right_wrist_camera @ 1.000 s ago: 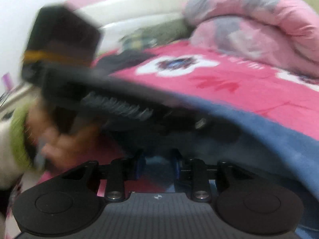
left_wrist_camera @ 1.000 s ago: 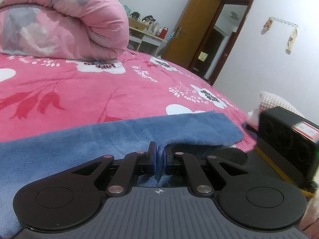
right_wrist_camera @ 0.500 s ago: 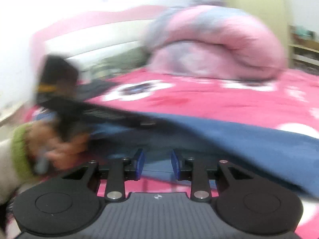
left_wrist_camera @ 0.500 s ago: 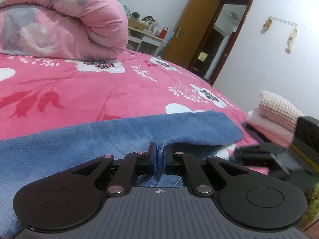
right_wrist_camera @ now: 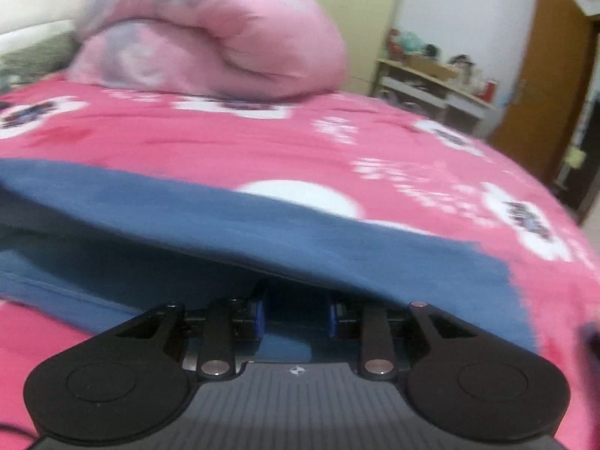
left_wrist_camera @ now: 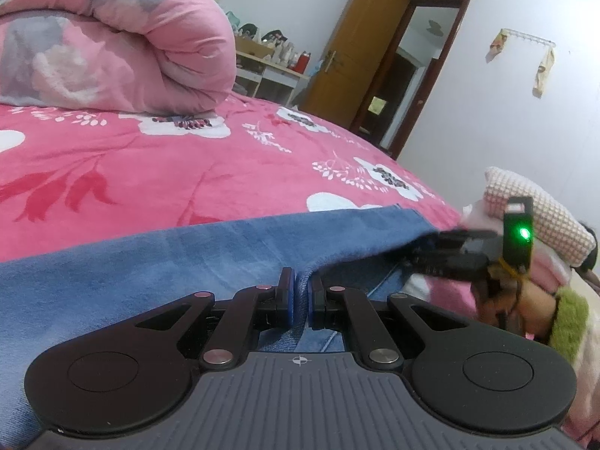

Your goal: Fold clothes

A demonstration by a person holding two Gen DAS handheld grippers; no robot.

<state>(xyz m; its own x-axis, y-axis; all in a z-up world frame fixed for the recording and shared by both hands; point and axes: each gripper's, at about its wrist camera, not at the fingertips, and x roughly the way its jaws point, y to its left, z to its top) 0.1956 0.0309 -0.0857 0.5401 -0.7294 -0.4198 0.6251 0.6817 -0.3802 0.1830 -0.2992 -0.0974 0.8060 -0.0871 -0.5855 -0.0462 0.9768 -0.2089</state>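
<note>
1. Blue denim fills the near part of your left wrist view: the jeans [left_wrist_camera: 210, 247] lie spread across the pink floral bedsheet [left_wrist_camera: 180, 172], reaching from the left edge almost to the right side of the bed.
2. Your left gripper [left_wrist_camera: 299, 292] has its fingers drawn narrow, pinching a raised fold of the jeans between the blue pads.
3. At the right of that view your right gripper [left_wrist_camera: 442, 247] reaches in at the far right end of the denim; a green light glows on its black body, and a hand [left_wrist_camera: 525, 303] with a green cuff holds it. You cannot tell its finger spacing from here.
4. Behind it, a folded stack [left_wrist_camera: 540, 217] with a pink-and-white checked piece on top sits at the right side of the bed. A rolled pink quilt [left_wrist_camera: 112, 37] lies far left, and a wooden door [left_wrist_camera: 360, 45] stands open beyond.
5. No brand, label or writing can be read in either view.
6. Your right wrist view is blurred. The jeans [right_wrist_camera: 262, 232] hang across the near middle, their edge draped over the fingertips.
7. Your right gripper [right_wrist_camera: 296, 318] has its fingers spread wide, with blue denim showing in the gap but not clamped.
8. Farther off you see the bedsheet [right_wrist_camera: 225, 142], the quilt [right_wrist_camera: 210, 33] and a cluttered shelf [right_wrist_camera: 435, 75] at the right.
</note>
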